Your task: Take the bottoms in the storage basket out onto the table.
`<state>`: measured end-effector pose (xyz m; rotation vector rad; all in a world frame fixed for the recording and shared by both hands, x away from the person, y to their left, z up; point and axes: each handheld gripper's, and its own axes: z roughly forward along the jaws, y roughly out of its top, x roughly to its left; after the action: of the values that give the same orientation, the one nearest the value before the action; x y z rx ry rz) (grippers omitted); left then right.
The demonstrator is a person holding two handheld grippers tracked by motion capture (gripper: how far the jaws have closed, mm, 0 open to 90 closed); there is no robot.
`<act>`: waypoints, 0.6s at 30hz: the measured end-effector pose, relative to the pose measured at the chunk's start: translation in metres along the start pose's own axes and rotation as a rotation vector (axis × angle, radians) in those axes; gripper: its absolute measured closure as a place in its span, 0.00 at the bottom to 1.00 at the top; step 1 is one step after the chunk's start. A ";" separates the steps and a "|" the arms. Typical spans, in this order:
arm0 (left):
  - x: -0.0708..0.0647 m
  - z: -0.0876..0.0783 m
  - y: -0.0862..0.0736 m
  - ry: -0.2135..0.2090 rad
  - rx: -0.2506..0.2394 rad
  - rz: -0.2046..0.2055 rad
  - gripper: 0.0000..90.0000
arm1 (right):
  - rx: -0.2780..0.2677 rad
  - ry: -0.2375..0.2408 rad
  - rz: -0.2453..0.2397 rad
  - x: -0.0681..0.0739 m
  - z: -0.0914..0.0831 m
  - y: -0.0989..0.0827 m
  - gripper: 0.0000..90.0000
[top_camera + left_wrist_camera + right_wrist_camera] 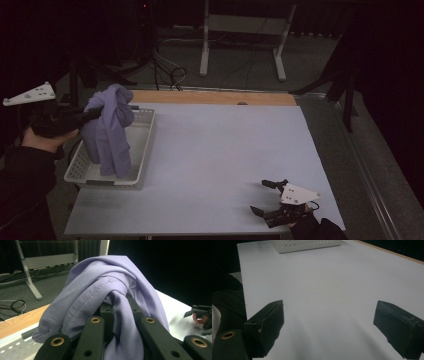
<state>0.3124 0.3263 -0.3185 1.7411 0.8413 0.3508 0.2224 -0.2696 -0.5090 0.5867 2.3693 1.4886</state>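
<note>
A lavender garment (pixel 107 130) hangs bunched from my left gripper (pixel 117 110), which is held level above the white perforated basket (pixel 145 150) at the table's left. The cloth's lower end reaches down into the basket. In the left gripper view the garment (pixel 100 287) drapes over both black jaws, which are shut on its folds, and covers their tips. My right gripper (pixel 260 196) rests near the table's front right edge. Its jaws (pixel 329 317) stand wide open over the bare white surface with nothing between them.
The white tabletop (pixel 215 150) stretches between basket and right gripper, with a wooden strip (pixel 215 97) along its far edge. Behind it on the floor stand a white metal frame (pixel 245 40) and loose cables (pixel 167 72). The basket's corner (pixel 304 245) lies far ahead in the right gripper view.
</note>
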 end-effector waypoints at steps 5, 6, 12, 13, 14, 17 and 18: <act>-0.006 0.005 0.006 -0.012 0.005 0.013 0.90 | 0.000 0.001 0.001 0.000 0.000 0.000 0.11; -0.007 0.006 0.007 -0.019 0.002 0.016 0.90 | 0.001 0.002 0.000 0.000 0.000 0.000 0.11; -0.014 0.013 0.012 -0.041 -0.016 0.018 0.90 | 0.001 0.001 -0.001 0.000 0.000 0.000 0.11; -0.016 0.015 0.013 -0.042 -0.014 0.021 0.90 | 0.000 0.002 -0.001 0.000 0.000 0.000 0.11; -0.019 0.017 0.013 -0.049 -0.012 0.029 0.90 | 0.002 0.002 0.000 0.000 0.000 0.000 0.11; -0.022 0.022 0.016 -0.068 -0.023 0.027 0.90 | 0.001 0.002 0.000 0.000 0.000 0.000 0.11; -0.023 0.023 0.017 -0.076 -0.027 0.026 0.90 | 0.001 0.002 -0.001 0.000 0.000 0.000 0.11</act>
<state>0.3164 0.2914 -0.3068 1.7310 0.7565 0.3101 0.2222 -0.2693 -0.5091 0.5843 2.3714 1.4890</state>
